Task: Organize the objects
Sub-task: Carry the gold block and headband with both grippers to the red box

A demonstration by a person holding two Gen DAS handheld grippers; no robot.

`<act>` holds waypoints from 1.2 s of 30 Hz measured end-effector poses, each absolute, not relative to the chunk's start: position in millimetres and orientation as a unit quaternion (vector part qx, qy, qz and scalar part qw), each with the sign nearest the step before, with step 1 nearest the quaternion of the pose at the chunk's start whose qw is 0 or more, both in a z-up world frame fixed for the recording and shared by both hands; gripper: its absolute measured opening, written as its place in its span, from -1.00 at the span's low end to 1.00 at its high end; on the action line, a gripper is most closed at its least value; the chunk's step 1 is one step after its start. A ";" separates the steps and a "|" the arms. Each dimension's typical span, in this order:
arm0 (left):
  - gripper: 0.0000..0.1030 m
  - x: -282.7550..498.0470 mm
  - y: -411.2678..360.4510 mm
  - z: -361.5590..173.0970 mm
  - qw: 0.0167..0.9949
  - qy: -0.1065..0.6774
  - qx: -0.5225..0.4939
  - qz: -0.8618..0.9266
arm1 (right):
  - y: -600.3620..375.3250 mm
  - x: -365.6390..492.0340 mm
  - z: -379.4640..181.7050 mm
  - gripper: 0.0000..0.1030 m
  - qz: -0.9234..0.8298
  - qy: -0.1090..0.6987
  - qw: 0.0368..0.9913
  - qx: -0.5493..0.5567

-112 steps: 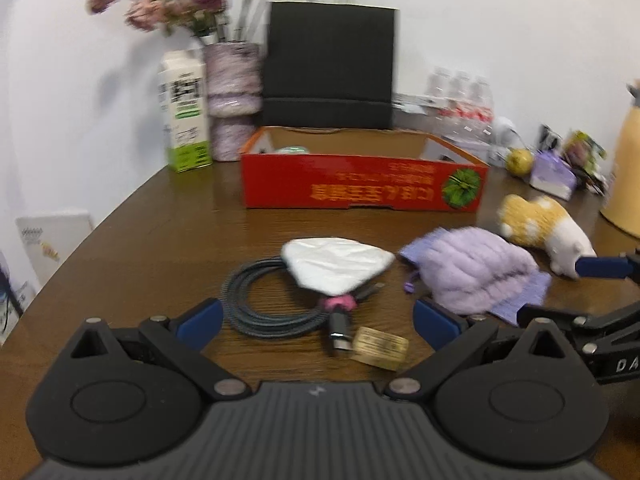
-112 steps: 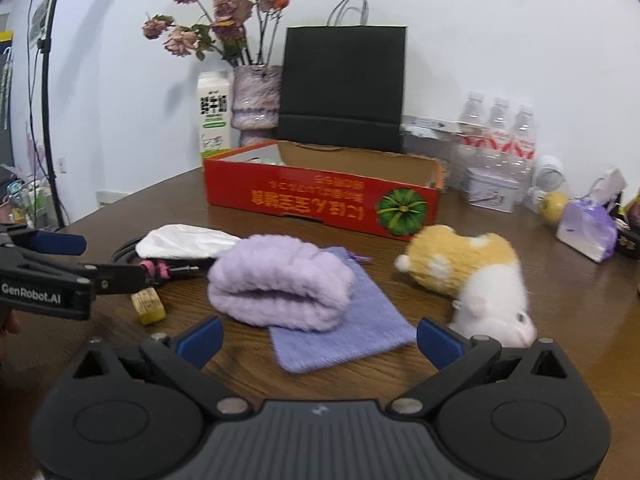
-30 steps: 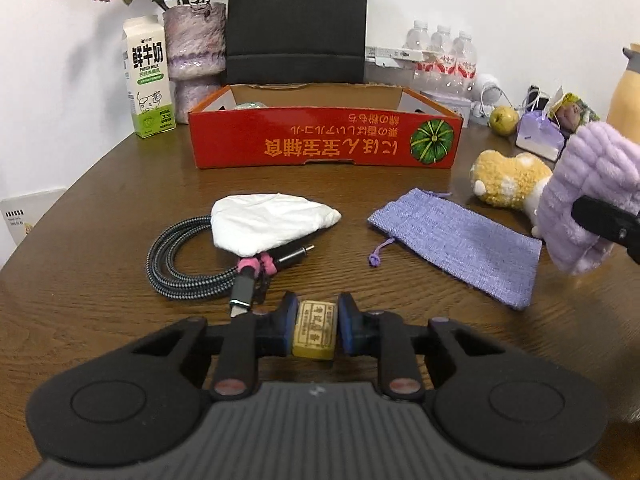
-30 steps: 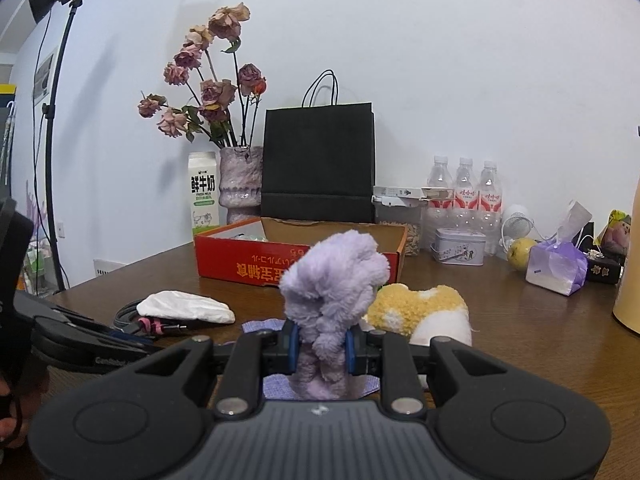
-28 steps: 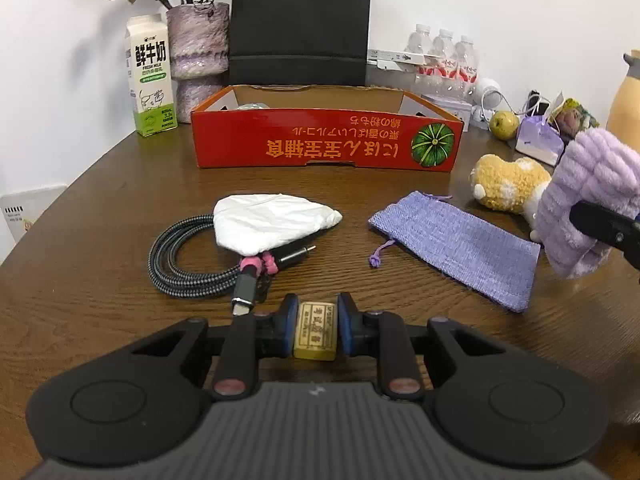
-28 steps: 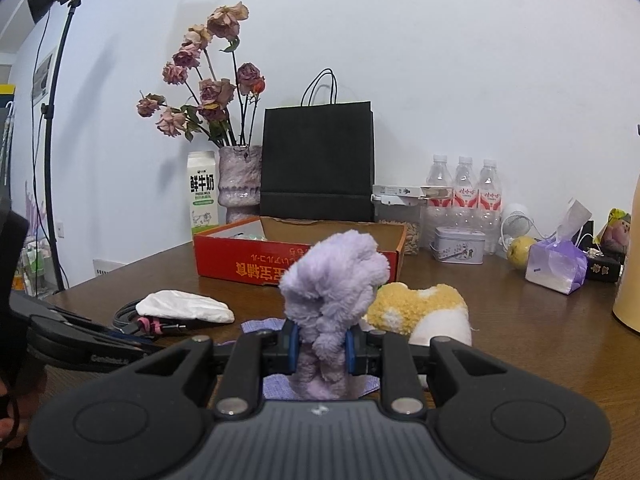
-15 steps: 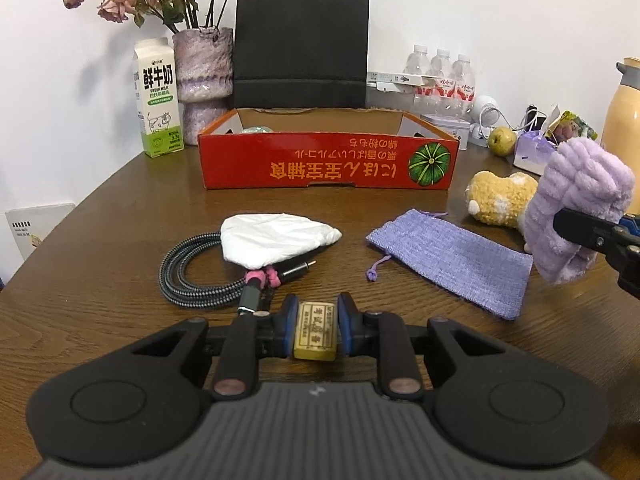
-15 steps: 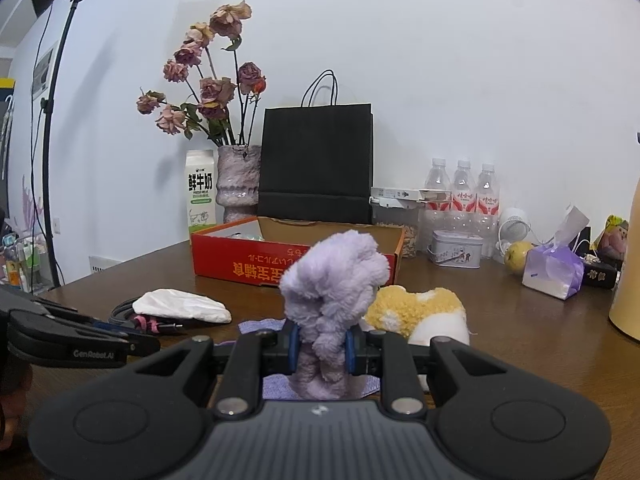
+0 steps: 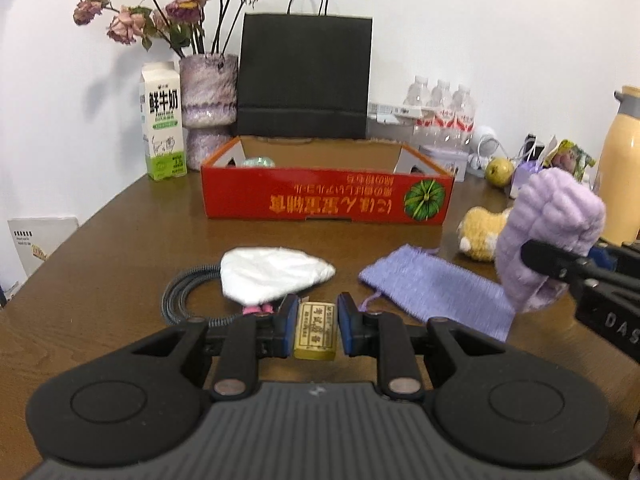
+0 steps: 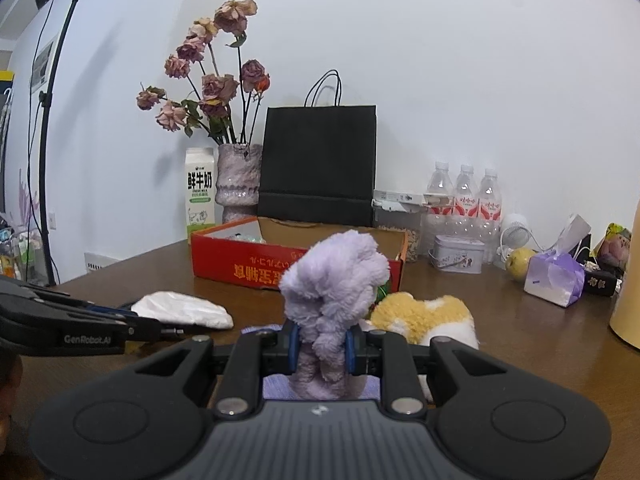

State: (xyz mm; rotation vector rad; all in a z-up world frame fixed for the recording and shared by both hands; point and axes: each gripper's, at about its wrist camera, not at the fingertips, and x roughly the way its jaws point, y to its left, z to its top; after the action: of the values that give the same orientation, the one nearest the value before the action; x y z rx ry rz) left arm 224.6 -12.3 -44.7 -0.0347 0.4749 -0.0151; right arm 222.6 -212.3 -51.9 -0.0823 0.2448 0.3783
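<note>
My left gripper (image 9: 315,330) is shut on a small yellow-brown labelled block (image 9: 315,336) and holds it above the table. My right gripper (image 10: 322,346) is shut on a fluffy lilac cloth (image 10: 334,300), held up in the air; the cloth also shows at the right of the left wrist view (image 9: 548,236). An open red cardboard box (image 9: 326,202) stands ahead across the table. On the table lie a white cloth (image 9: 272,274) over a coiled braided cable (image 9: 180,300), a flat lilac pouch (image 9: 436,290) and a yellow-white plush toy (image 10: 424,314).
Behind the box stand a black paper bag (image 9: 306,80), a vase of dried roses (image 9: 206,96) and a milk carton (image 9: 162,126). Water bottles (image 10: 464,196), a tin (image 10: 458,260), a tissue pack (image 10: 554,280) and a yellow flask (image 9: 622,164) crowd the back right.
Both grippers have risen and moved toward the red box, each still holding its object. Earlier both were open, with the block and lilac cloth lying on the table.
</note>
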 end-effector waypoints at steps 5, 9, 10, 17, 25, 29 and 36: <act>-0.57 228.5 -12.3 -25.7 0.977 0.211 -0.022 -0.007 | -201.9 229.4 -39.6 -0.61 0.196 0.111 0.974 -0.037; -0.57 234.2 -10.1 -10.1 0.981 0.192 -0.025 -0.006 | -192.5 236.6 -30.0 -0.61 0.203 0.105 0.973 -0.034; -0.57 236.2 -9.7 -6.9 0.982 0.189 -0.026 -0.005 | -190.6 238.6 -27.5 -0.61 0.205 0.104 0.973 -0.032; -0.57 254.2 -5.7 13.9 0.985 0.169 -0.037 -0.001 | -177.5 257.5 -9.4 -0.61 0.204 0.094 0.974 -0.015; -0.57 281.4 1.4 28.1 0.986 0.157 -0.053 0.006 | -162.5 283.6 5.4 -0.61 0.203 0.091 0.975 -0.004; -0.57 295.1 7.9 33.1 0.986 0.152 -0.066 0.012 | -153.7 298.6 8.9 -0.61 0.204 0.089 0.975 -0.004; -0.57 323.8 17.9 39.5 0.985 0.148 -0.087 0.019 | -140.8 327.9 11.0 -0.61 0.202 0.094 0.975 0.001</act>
State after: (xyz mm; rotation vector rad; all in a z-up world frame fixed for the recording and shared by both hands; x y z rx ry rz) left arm 323.8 17.9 39.5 -0.1757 0.2965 0.0389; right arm 327.9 -140.8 11.0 0.0010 0.1894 0.4066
